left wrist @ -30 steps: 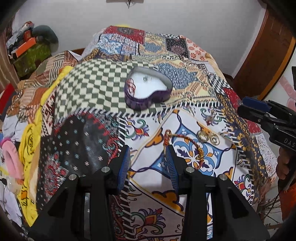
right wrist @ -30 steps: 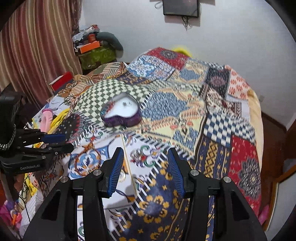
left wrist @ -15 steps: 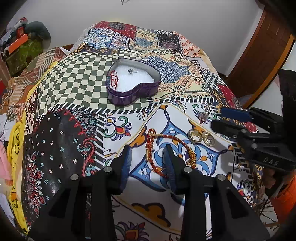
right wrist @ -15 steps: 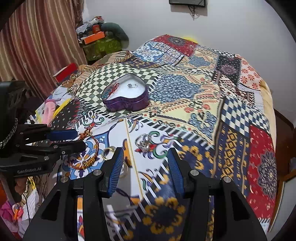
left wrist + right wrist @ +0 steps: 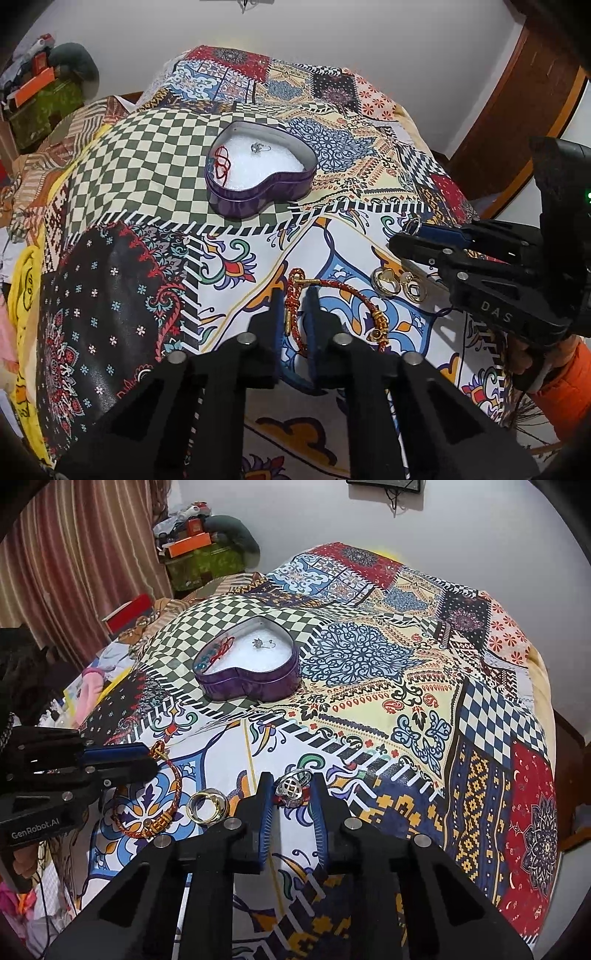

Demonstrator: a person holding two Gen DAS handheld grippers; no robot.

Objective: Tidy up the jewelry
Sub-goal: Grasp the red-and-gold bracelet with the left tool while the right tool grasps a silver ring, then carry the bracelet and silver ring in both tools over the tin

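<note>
A purple heart-shaped tin (image 5: 258, 184) sits open on the patchwork bedspread, with a red thread and a small silver piece on its white lining; it also shows in the right wrist view (image 5: 247, 672). My left gripper (image 5: 293, 299) has closed on the red-and-gold braided bracelet (image 5: 354, 295), which lies on the cloth. My right gripper (image 5: 291, 788) has closed around a silver filigree ring (image 5: 291, 788) on the cloth. Gold rings (image 5: 207, 806) lie between the two grippers, also seen in the left wrist view (image 5: 386, 280).
The bedspread (image 5: 406, 686) covers a bed that drops off at the near edge. A cluttered green box (image 5: 207, 559) and curtains (image 5: 74, 554) stand at the back left. A wooden door frame (image 5: 517, 110) is at the right.
Both grippers moved down and forward onto the jewelry and narrowed their jaws. The left one now pinches the bracelet and the right one pinches the silver ring.
</note>
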